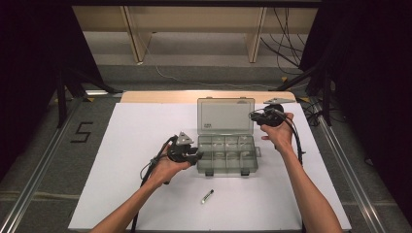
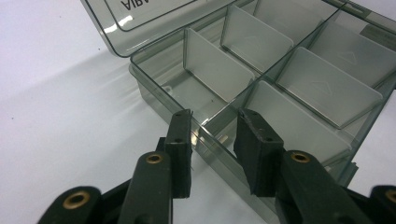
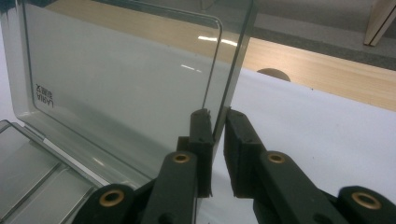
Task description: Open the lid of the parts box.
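The compartment box (image 1: 227, 154) stood mid-counter (image 1: 136, 141), its lid (image 1: 226, 115) raised upright. The right tongs (image 3: 218, 112) pinched the lid's side edge; the left tongs (image 2: 212, 119) straddled the base's near wall, jaws apart, apparently not clamped. Judged step: opening or holding the lid. Next move calls for a steadied base. Compartments appeared empty. A small vial (image 1: 207, 196) lay on the counter before the box.

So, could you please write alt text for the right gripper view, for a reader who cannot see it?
The right gripper has its two black jaws on either side of the edge of the raised clear lid of a compartment box. Behind the lid lie the white table and a wooden strip.
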`<state>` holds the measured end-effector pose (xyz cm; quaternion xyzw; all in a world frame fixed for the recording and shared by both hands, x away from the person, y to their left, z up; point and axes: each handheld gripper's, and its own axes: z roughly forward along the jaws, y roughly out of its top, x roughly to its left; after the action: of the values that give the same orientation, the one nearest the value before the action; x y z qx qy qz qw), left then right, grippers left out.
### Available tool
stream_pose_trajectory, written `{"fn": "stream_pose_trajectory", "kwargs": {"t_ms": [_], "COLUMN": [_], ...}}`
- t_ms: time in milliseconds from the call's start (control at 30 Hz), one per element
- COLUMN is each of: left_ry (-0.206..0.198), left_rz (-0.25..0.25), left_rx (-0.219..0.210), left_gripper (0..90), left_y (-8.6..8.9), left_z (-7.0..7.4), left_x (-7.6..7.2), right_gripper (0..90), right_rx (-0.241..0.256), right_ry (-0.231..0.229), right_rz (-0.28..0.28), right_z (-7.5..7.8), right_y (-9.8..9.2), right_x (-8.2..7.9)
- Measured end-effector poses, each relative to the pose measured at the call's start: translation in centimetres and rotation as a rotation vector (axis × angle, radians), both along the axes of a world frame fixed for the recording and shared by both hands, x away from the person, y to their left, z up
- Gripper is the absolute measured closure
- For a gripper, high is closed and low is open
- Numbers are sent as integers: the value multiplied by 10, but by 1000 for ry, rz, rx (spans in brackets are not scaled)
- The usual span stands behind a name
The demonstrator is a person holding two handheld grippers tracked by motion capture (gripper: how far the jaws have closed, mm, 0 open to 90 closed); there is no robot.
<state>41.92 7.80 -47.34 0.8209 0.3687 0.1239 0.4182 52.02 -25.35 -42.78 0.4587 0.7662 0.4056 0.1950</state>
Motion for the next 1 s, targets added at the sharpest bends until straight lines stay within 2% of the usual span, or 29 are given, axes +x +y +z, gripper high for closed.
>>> {"fn": "stream_pose_trajectory", "kwargs": {"t_ms": [100, 133, 333, 467, 500, 533, 567, 633, 667, 733, 767, 800, 833, 867, 900, 933, 967, 1000], "left_ry": [-2, -1, -5, -3, 4, 8, 11, 22, 16, 21, 33, 28, 24, 24, 17, 17, 16, 16], "left_rz": [-3, -2, -3, -4, -4, 0, -1, -15, -6, 0, 6, 20, 13, 13, 7, 7, 7, 7], "left_rx": [0, 0, 0, 4, -6, -13, -9, -1, -10, -15, -28, -32, -36, -36, -43, -43, -49, -49], "left_gripper": [661, 661, 660, 659, 659, 659, 656, 645, 645, 582, 555, 555, 498, 457, 404, 381, 357, 343], "left_y": [0, 0, 0, 1, 1, 1, 1, 2, 1, 1, 2, 2, 3, 3, 4, 4, 6, 6], "left_z": [0, 0, 0, 0, 0, 0, 0, 1, 0, 1, 1, 2, 4, 4, 8, 8, 11, 11], "left_x": [0, 0, 0, 0, 1, 1, 1, 1, 1, 1, 1, 0, 0, 0, -3, -3, -5, -5], "right_gripper": [819, 817, 807, 806, 807, 804, 790, 765, 765, 730, 682, 682, 600, 600, 509, 509, 464, 464], "right_rx": [-6, 10, 0, -20, -22, -21, -26, -8, -8, -9, 4, 4, 19, 19, 40, 40, 46, 46], "right_ry": [-4, -5, 6, -18, -11, -27, -3, -1, -1, -4, -19, -19, -30, -30, -50, -50, -68, -68], "right_rz": [-10, -14, -24, -22, -24, -37, -37, -46, -46, -52, -42, -42, -39, -39, -29, -29, 7, 7], "right_z": [-1, -2, -2, -3, -3, -6, -4, -4, -4, -3, -2, -2, 0, 0, 3, 3, 7, 7], "right_y": [1, 1, 3, 3, 3, 4, 2, 3, 3, 3, 4, 4, 6, 6, 8, 8, 9, 9], "right_x": [0, 1, 3, 4, 4, 4, 2, 2, 2, 0, -2, -2, -7, -7, -11, -11, -17, -17]}}
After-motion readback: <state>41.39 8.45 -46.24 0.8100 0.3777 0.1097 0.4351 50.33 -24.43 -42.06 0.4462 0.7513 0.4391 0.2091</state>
